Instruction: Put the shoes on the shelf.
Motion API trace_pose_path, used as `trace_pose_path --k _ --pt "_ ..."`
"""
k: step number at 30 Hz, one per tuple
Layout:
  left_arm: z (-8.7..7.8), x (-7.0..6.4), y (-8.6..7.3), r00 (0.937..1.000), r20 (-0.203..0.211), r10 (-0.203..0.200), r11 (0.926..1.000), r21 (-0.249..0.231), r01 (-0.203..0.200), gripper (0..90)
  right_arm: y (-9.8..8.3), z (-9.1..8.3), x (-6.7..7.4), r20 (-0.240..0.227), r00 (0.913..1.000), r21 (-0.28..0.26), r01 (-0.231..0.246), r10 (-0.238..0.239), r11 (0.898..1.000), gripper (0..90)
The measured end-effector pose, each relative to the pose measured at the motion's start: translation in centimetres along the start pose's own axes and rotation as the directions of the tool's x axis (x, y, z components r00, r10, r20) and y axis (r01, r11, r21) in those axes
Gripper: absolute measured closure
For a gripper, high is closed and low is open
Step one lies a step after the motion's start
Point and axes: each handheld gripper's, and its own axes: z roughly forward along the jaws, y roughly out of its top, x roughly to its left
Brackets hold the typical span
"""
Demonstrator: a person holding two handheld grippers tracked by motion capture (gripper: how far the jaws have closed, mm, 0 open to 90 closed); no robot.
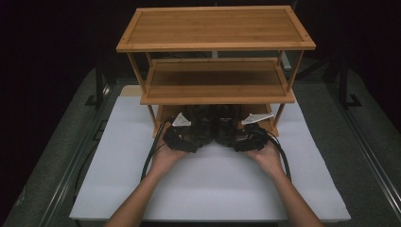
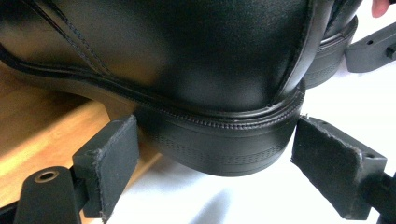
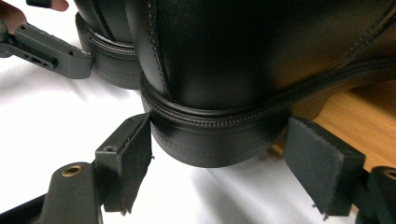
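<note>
Two black leather shoes stand side by side at the front of a bamboo rack's bottom shelf (image 2: 42,126), heels toward me and jutting over the white mat. My left gripper (image 1: 200,137) has its pads against both sides of the left shoe's (image 1: 202,124) heel (image 2: 219,144). My right gripper (image 1: 230,138) clasps the right shoe's (image 1: 227,124) heel (image 3: 215,140) the same way. In the left gripper view the right shoe (image 2: 334,46) sits at the upper right. The left shoe (image 3: 109,51) appears at the upper left of the right gripper view.
The three-tier bamboo rack (image 1: 215,28) stands at the back of a white mat (image 1: 213,189), and its middle shelf (image 1: 215,80) overhangs both shoes and grippers. Dark grey table surface (image 1: 359,142) borders the mat on both sides.
</note>
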Motion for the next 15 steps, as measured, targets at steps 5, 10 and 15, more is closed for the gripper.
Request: trace_pose_path --k 5,10,15 --pt "0.8 0.7 0.6 0.9998 -0.017 0.011 0.9999 0.007 -0.011 14.9 0.4 0.7 -0.8 0.008 0.9999 0.001 -0.006 0.006 1.000 24.0" --pt "1.5 1.5 1.2 0.9998 -0.019 0.003 0.9999 0.012 -0.003 14.9 0.9 1.3 -1.6 0.024 0.9997 -0.009 -0.006 0.007 1.000 23.9" --pt "2.2 2.0 1.5 0.9995 -0.030 -0.004 0.9999 0.012 0.005 14.9 1.2 1.9 -2.1 0.045 0.9989 -0.012 -0.010 0.010 1.000 23.8"
